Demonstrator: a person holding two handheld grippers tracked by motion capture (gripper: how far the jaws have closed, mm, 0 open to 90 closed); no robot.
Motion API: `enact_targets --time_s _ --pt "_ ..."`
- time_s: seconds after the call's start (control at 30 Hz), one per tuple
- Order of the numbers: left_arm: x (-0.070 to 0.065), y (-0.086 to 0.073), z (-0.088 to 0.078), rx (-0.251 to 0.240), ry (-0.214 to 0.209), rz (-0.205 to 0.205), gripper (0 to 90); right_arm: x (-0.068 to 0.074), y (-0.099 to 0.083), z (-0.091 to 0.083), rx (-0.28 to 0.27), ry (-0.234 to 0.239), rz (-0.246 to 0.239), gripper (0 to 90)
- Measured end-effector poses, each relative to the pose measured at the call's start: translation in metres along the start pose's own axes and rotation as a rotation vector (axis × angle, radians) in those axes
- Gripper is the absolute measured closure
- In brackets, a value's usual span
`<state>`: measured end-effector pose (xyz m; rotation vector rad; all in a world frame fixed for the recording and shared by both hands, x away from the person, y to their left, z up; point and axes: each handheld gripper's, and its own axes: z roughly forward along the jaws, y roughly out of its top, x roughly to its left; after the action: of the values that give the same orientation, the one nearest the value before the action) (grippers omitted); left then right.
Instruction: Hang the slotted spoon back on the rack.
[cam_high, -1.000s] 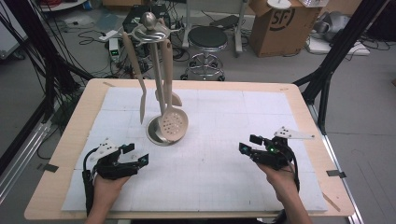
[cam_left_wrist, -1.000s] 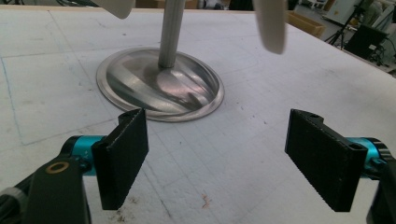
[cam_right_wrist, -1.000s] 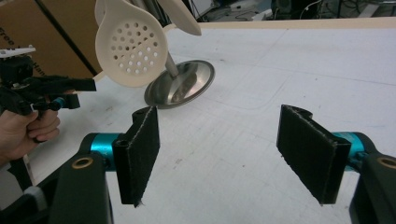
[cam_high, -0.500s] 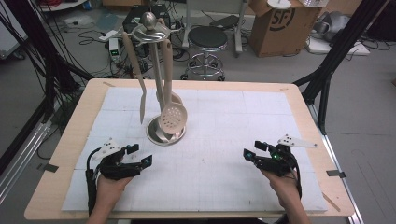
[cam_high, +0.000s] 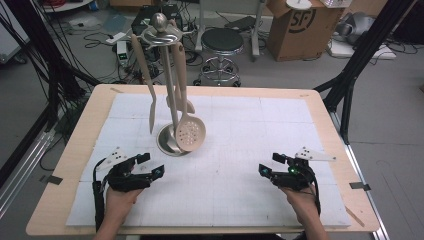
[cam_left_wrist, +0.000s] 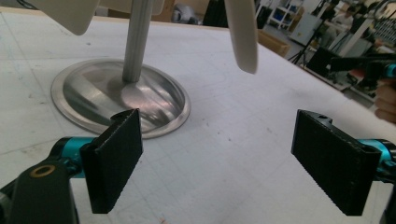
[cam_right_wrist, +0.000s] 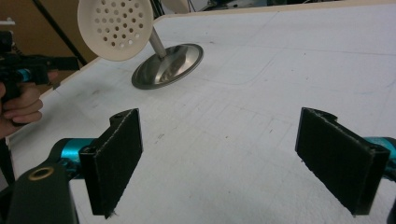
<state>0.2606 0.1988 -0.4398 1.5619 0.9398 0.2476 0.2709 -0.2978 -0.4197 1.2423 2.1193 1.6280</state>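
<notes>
A steel utensil stand (cam_high: 170, 90) rises from a round base (cam_high: 167, 142) at the mat's left middle. From its top hang cream utensils: a perforated skimmer (cam_high: 190, 134) and a long fork (cam_high: 151, 107). My left gripper (cam_high: 152, 164) rests low near the front left, open, with nothing between its pads; the base (cam_left_wrist: 119, 95) lies just ahead of the left gripper (cam_left_wrist: 219, 154). My right gripper (cam_high: 268, 163) sits at the front right, its jaws just opened wider, with only bare mat between them. Ahead of the right gripper (cam_right_wrist: 219, 158), the skimmer (cam_right_wrist: 116, 28) hangs far off.
A white gridded mat (cam_high: 250, 130) covers the wooden table (cam_high: 85, 130). Behind the table stand a stool (cam_high: 221, 42) and a cardboard box (cam_high: 295, 27), with cables on the floor. Black frame legs (cam_high: 350, 75) flank the table.
My right gripper has sunk toward the mat and drawn slightly nearer the front edge, its jaws spreading wider. The left gripper and the stand have stayed put.
</notes>
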Motion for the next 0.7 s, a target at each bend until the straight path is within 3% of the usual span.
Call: enact_targets --time_s 0.17,0.43,0.7 --pt "0.0 0.0 -0.001 -0.02 -0.014 -0.01 17.0 0.007 0.001 0.004 0.005 0.008 -0.032 11.6" --pt "-0.005 0.002 -0.003 -0.061 -0.022 0.016 17.0 0.011 0.001 0.005 -0.026 0.012 -0.069 11.1" --pt "-0.006 0.002 -0.002 -0.046 -0.021 0.037 17.4 0.009 -0.001 0.005 -0.032 0.012 -0.054 11.1"
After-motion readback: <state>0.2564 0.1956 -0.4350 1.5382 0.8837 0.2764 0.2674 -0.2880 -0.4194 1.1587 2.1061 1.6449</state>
